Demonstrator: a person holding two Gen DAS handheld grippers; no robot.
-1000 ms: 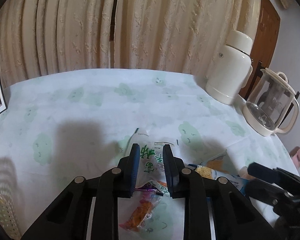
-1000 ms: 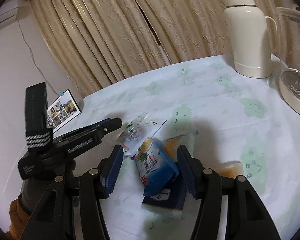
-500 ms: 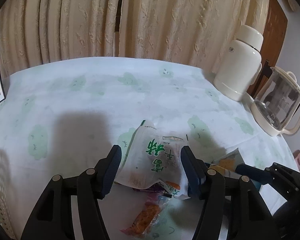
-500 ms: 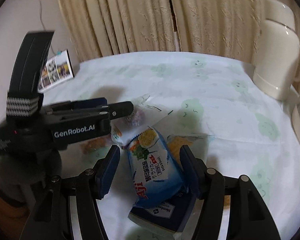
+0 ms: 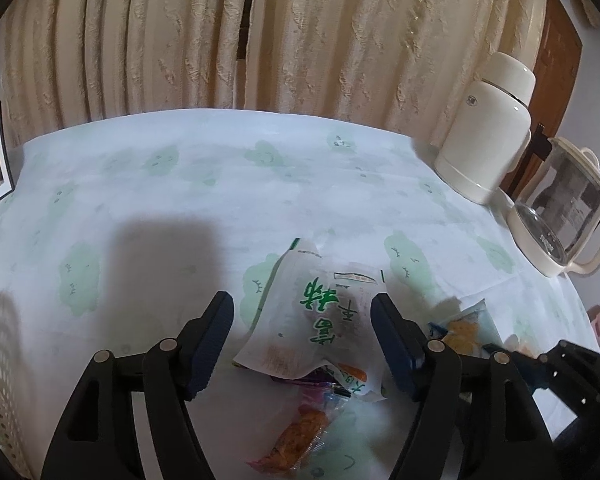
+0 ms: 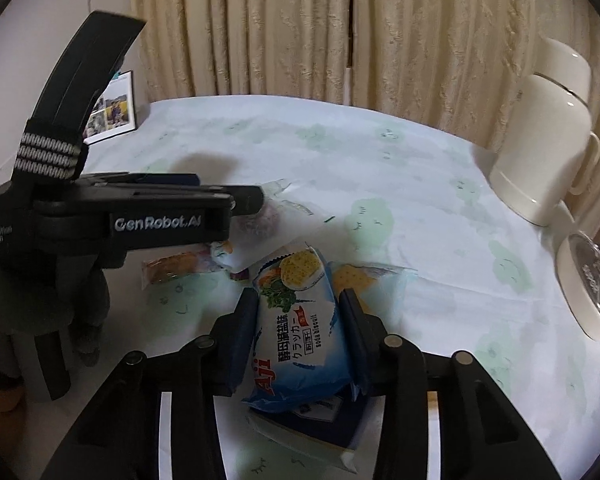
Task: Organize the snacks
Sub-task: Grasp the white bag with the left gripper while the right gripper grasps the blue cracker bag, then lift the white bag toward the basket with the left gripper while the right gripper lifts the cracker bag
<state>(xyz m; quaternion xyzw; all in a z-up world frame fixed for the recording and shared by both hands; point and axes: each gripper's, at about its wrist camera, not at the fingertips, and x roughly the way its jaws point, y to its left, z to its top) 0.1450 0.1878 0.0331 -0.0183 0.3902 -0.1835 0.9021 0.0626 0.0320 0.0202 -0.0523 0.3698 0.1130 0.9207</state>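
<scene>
Once your left tongs had sprung wide, releasing the white green-lettered snack pouch onto the worktop between them, your right tongs clenched the blue cracker packet, likely the next snack to move.

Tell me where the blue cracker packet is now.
In the right wrist view, the blue cracker packet sits between the right gripper fingers, on a dark box.

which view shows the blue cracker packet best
The right wrist view: the blue cracker packet sits front and centre between the right claw fingers, its label readable. The left wrist view shows none of it for certain, only other wrappers near its right edge.
</scene>
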